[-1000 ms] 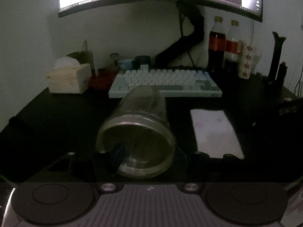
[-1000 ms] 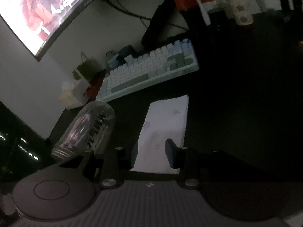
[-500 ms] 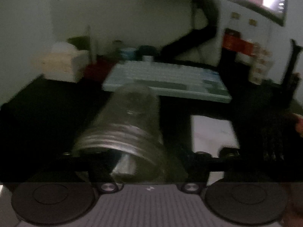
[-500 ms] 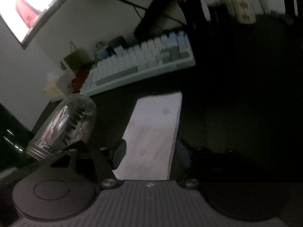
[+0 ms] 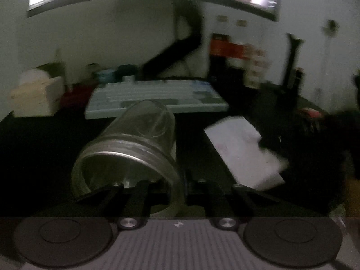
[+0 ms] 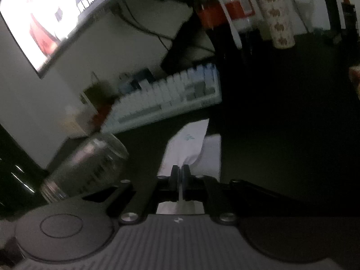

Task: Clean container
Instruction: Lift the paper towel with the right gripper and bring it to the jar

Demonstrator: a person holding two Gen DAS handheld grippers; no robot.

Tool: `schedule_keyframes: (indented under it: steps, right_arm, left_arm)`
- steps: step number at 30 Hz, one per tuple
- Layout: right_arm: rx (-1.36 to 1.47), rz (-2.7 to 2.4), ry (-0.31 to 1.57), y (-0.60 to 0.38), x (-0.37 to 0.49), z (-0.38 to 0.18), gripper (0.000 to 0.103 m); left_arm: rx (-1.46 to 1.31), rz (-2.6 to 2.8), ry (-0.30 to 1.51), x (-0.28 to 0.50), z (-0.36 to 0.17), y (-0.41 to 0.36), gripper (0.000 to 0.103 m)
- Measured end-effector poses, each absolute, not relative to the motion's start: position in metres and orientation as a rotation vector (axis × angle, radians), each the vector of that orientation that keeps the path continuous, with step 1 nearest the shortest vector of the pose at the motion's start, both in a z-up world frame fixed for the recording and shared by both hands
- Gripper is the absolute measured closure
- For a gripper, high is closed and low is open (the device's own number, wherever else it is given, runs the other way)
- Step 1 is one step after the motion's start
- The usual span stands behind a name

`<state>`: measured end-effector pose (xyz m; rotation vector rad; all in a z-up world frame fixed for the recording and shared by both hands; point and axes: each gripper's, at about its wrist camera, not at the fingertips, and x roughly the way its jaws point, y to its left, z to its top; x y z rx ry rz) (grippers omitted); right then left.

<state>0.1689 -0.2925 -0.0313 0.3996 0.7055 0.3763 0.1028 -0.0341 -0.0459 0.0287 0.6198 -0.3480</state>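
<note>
Grippers first: left gripper (image 5: pixel 177 180) was clamped on the rim of the glass jar (image 5: pixel 135 144), mouth facing the camera, base tipped toward 12 o'clock. Right gripper (image 6: pixel 179 180) was pinched shut on the white tissue (image 6: pixel 191 144), jar at its 9 o'clock, apart. Judgement: steady the jar, keep the rim pinch firm since glass slips, feed tissue into the mouth. Keyboard (image 5: pixel 155 99) lay beyond at 12.

Clear jar (image 5: pixel 135 148) pinched at its rim by left gripper (image 5: pixel 180 193), white tissue (image 5: pixel 245 150) beside
</note>
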Motion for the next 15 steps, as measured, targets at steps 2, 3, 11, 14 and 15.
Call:
schedule_keyframes:
  steps: [2, 3, 11, 14, 15]
  right_arm:
    - [0.421, 0.408, 0.668, -0.3, 0.16, -0.016, 0.099]
    - [0.43, 0.426, 0.647, -0.302, 0.155, -0.008, 0.099]
    - [0.495, 0.664, 0.473, -0.29, 0.113, 0.056, 0.099]
    - [0.432, 0.722, 0.468, -0.261, 0.111, 0.067, 0.099]
    - [0.404, 0.732, 0.472, -0.25, 0.112, 0.069, 0.099]
  left_arm:
    - [0.047, -0.442, 0.605, 0.092, -0.044, -0.027, 0.095]
    - [0.056, -0.488, 0.597, 0.086, -0.043, -0.023, 0.095]
    - [0.048, -0.602, 0.617, 0.072, -0.05, 0.005, 0.094]
    - [0.104, -0.493, 0.628, 0.066, -0.052, 0.0, 0.093]
    - [0.127, -0.464, 0.622, 0.065, -0.051, -0.002, 0.093]
